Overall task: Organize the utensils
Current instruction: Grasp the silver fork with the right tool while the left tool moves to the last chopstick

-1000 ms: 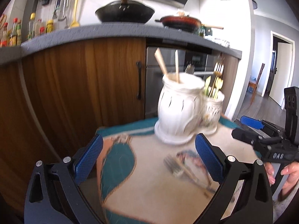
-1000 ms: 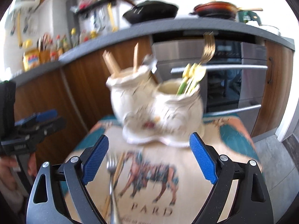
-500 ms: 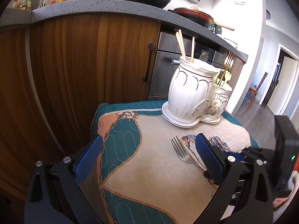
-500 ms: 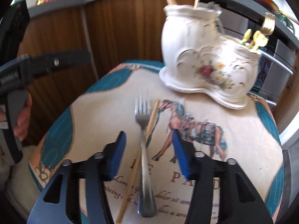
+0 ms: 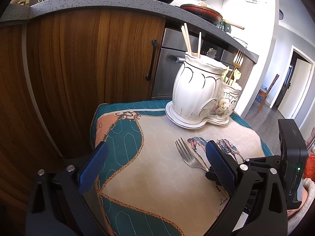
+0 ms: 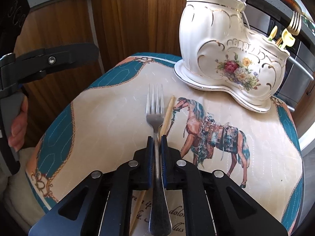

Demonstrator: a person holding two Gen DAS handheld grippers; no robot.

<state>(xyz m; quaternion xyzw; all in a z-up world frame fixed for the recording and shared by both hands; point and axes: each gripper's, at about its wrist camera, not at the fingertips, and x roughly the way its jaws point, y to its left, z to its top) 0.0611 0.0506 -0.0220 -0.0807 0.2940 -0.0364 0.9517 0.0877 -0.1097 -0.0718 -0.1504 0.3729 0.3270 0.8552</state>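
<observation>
On the cloth point(image 6: 110, 122), the right gripper point(image 6: 157, 143) was clamped on the fork point(image 6: 155, 116) at its neck, beside a chopstick point(image 6: 167, 114). Steel: rigid, light, likely slippery; the neck grip suited. The left gripper point(image 5: 153, 167) hung wide open, empty.

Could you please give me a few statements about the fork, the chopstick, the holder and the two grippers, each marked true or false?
1. The right gripper is shut on the fork. True.
2. The left gripper is shut on a chopstick. False: it is open and holds nothing.
3. A chopstick lies on the cloth beside the fork. True.
4. The holder lies tipped on its side. False: it stands upright.
5. A gold fork stands in the holder's lower cup. True.
</observation>
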